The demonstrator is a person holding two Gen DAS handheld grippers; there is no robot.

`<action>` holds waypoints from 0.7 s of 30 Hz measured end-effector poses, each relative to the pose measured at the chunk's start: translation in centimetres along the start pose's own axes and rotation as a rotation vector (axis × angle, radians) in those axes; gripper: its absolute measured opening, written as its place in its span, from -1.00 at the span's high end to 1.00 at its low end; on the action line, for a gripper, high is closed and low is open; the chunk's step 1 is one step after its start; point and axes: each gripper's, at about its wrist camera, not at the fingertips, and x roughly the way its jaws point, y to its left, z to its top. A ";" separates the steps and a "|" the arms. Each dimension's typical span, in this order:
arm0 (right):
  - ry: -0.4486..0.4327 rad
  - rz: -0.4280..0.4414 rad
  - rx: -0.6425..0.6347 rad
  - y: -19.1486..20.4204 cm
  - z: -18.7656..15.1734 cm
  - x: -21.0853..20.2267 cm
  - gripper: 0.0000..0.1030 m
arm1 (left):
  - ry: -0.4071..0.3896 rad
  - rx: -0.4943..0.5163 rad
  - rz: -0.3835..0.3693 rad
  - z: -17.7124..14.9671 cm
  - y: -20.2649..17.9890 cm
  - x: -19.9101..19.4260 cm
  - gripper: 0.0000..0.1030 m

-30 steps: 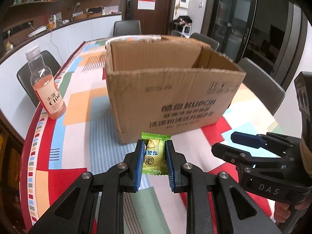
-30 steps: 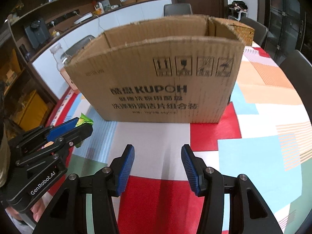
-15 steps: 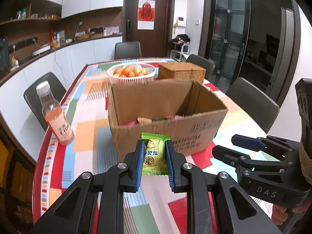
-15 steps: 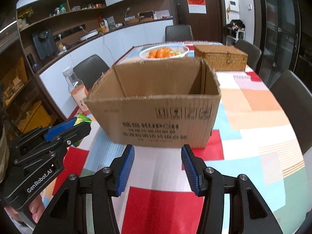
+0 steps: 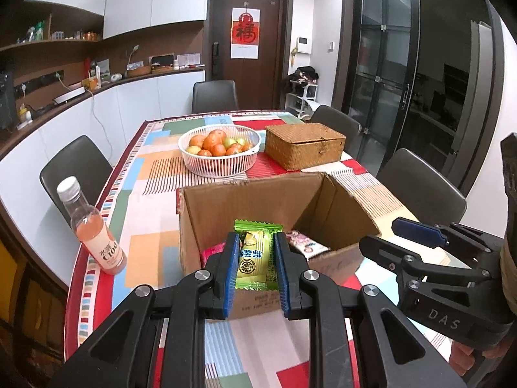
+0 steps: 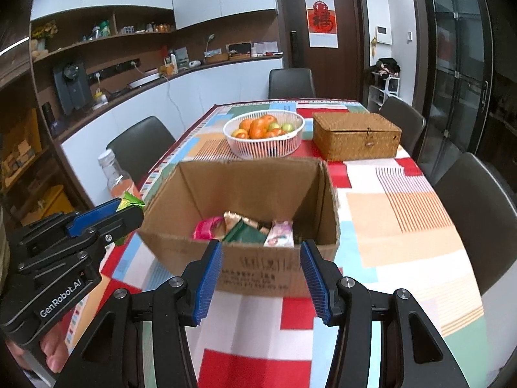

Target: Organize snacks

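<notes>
Green and yellow foil is what the left wrist view puts in the middle: a small green-and-yellow wrapped snack packet (image 5: 253,260) is pinched between the blue pads of the left gripper (image 5: 254,270), whose jaws are closed on its 2 sides. The packet hangs in the air at the near wall of the open brown cardboard box (image 5: 226,205), above the rim and not yet inside. In the box bottom a pink packet and a pale printed packet show on either side of the gripper, so part of the sorting is already done. The right gripper (image 5: 416,229) reaches in from the right edge of this view with nothing visible in it. Beside the box stand a clear plastic bottle of pink drink (image 5: 93,232), a white slatted basket of oranges and green fruit (image 5: 219,152) and a woven wicker chest with a lid (image 5: 305,144), all on the table with its colourful patchwork cloth (image 5: 148,174). In the right wrist view the right gripper (image 6: 262,278) holds its jaws apart with only the box front between them, so it carries nothing. The box (image 6: 252,181) here shows at least 4 wrapped snacks lying together on its floor. The left gripper (image 6: 106,218) appears at the left with a green corner of the packet (image 6: 131,199) sticking out of its pads. By my reading, 1 packet is about to be dropped in. No loose snacks show on the visible cloth, though the near table is hidden behind both grippers, so I cannot tell how many remain.
</notes>
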 end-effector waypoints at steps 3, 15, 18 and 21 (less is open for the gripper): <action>0.003 -0.012 -0.010 0.0 1.0 0.6 0.01 | 0.014 0.001 0.011 1.0 0.1 1.2 0.57; 0.016 -0.044 -0.014 -1.0 2.9 2.5 0.01 | 0.054 0.018 0.057 2.3 -0.2 3.6 0.47; 0.017 -0.042 -0.012 -1.1 2.5 2.4 0.01 | 0.047 0.021 0.071 1.8 -0.2 3.0 0.40; 0.010 -0.038 -0.008 -1.1 1.9 2.0 0.01 | 0.039 0.021 0.087 0.9 -0.4 1.8 0.34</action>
